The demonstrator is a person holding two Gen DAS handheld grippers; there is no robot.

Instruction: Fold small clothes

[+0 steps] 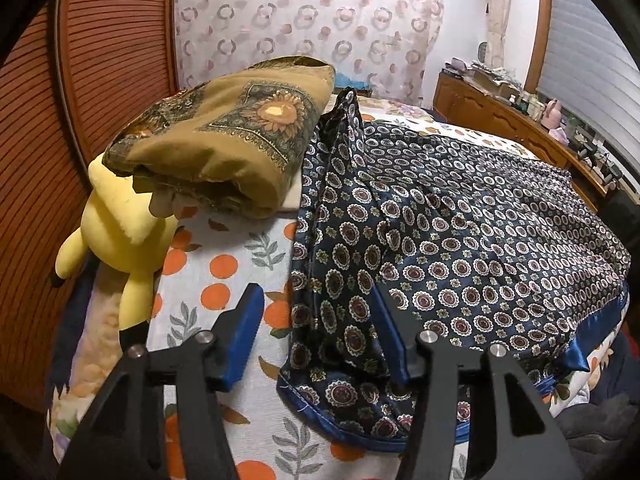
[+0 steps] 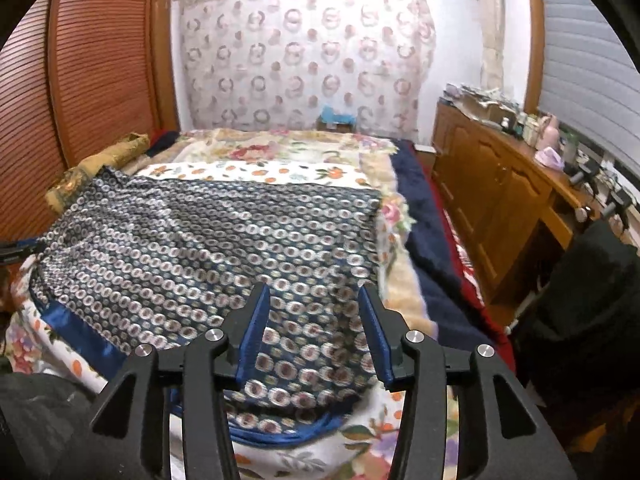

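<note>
A navy patterned silky garment (image 1: 460,240) with a blue satin hem lies spread on the bed; it also shows in the right wrist view (image 2: 208,248). My left gripper (image 1: 316,304) is open, its jaws straddling the garment's near left edge, just above the cloth. My right gripper (image 2: 316,300) is open over the garment's near right corner, with cloth between the jaws. Neither gripper holds anything.
A folded olive paisley cloth (image 1: 236,136) sits at the bed's left, above a yellow plush toy (image 1: 124,248). The bed has an orange-print sheet (image 1: 224,264). A slatted wooden door (image 2: 92,60) is at left. A wooden dresser (image 2: 496,184) with clutter stands at right.
</note>
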